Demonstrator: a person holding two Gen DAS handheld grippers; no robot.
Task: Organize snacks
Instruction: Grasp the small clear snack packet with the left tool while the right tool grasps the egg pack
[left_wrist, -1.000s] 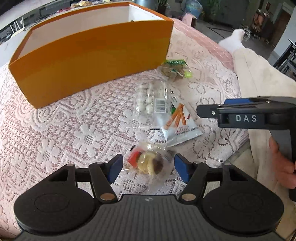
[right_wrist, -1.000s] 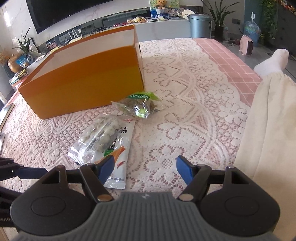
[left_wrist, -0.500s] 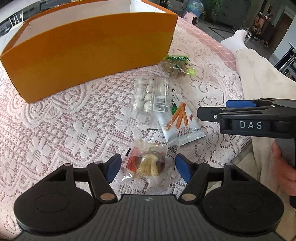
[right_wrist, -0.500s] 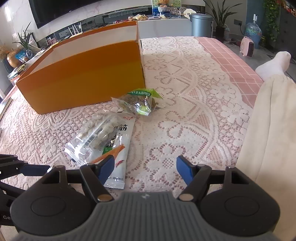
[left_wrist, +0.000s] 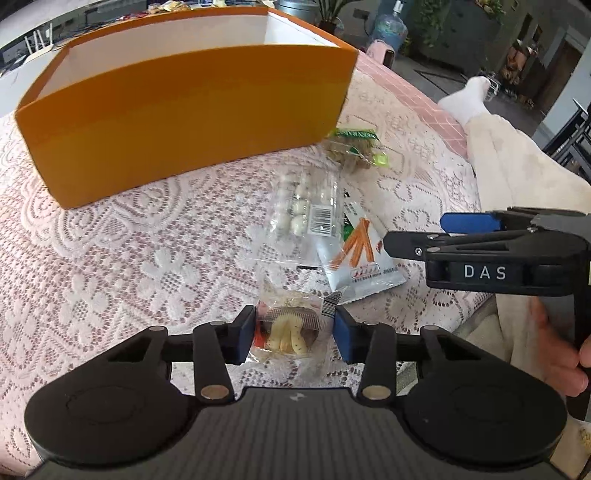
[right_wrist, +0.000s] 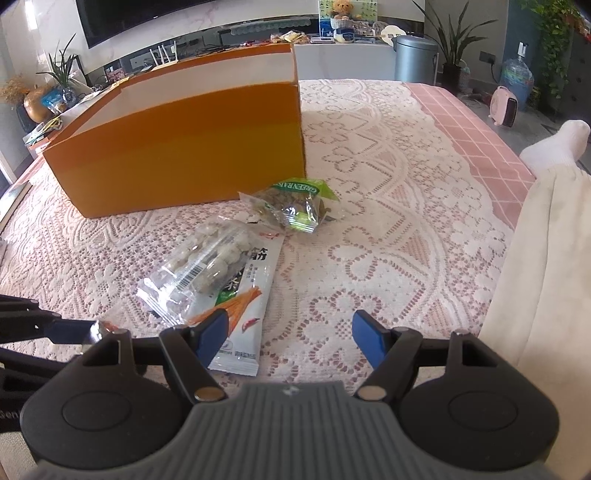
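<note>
My left gripper (left_wrist: 294, 334) is shut on a small clear snack packet (left_wrist: 290, 328) with yellow and red pieces, at the table's near edge. Beyond it lie a clear bag of white balls (left_wrist: 306, 214), a white packet with orange sticks (left_wrist: 360, 258) and a green-labelled packet (left_wrist: 354, 147). An open orange box (left_wrist: 184, 110) stands behind them. My right gripper (right_wrist: 290, 332) is open and empty above the lace cloth, just right of the stick packet (right_wrist: 243, 295). The ball bag (right_wrist: 207, 266), the green packet (right_wrist: 295, 206) and the box (right_wrist: 184, 155) show there too.
A pink lace cloth (right_wrist: 388, 221) covers the table. A cream blanket (right_wrist: 546, 277) and a socked foot (right_wrist: 557, 144) lie at the right edge. My right gripper's side (left_wrist: 480, 258) shows in the left wrist view, right of the packets.
My left gripper has moved forward around the small clear packet and closed on it. My right gripper stays open and has shifted slightly.
</note>
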